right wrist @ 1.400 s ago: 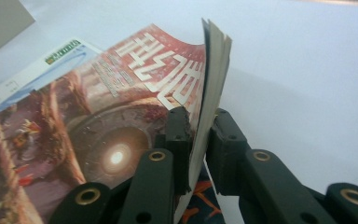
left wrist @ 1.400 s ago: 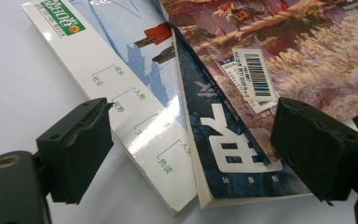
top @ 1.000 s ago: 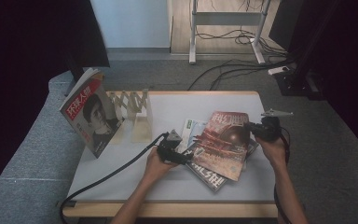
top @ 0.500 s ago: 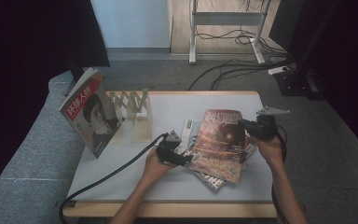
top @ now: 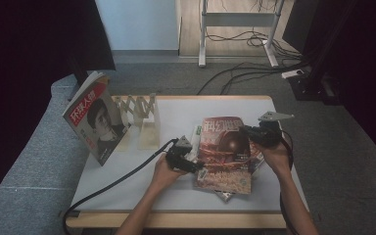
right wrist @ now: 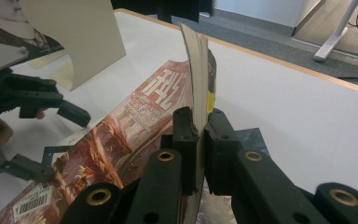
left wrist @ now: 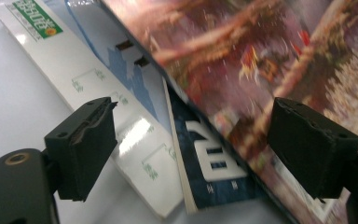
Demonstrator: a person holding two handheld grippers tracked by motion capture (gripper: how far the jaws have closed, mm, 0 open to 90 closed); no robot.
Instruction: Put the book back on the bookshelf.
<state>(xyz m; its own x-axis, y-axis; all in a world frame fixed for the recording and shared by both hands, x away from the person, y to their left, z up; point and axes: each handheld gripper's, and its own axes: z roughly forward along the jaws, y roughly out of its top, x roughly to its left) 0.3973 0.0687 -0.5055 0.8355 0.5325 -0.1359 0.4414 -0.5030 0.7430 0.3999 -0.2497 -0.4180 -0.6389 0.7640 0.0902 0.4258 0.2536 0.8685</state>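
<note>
A red-covered magazine (top: 225,152) lies on top of a small stack right of the table's centre. My right gripper (top: 255,134) is shut on its right edge (right wrist: 198,74), which is lifted and bent upward. My left gripper (top: 192,162) stands open at the magazine's left edge. In the left gripper view that raised edge (left wrist: 242,93) runs between the open jaws. Beneath it are a dark blue magazine (left wrist: 209,163) and a white one with green print (left wrist: 98,84). The left gripper (right wrist: 28,116) is also in the right gripper view, open beside the cover.
A magazine with a portrait cover (top: 95,125) leans upright against a folding wooden rack (top: 139,115) at the table's left. The white table (top: 176,117) is bare behind and in front of the stack. A black cable (top: 117,181) trails from the left gripper to the front edge.
The red magazine has turned from a slant to square with the table and shifted left. My right gripper moved left with it; the left gripper stayed by its left edge.
</note>
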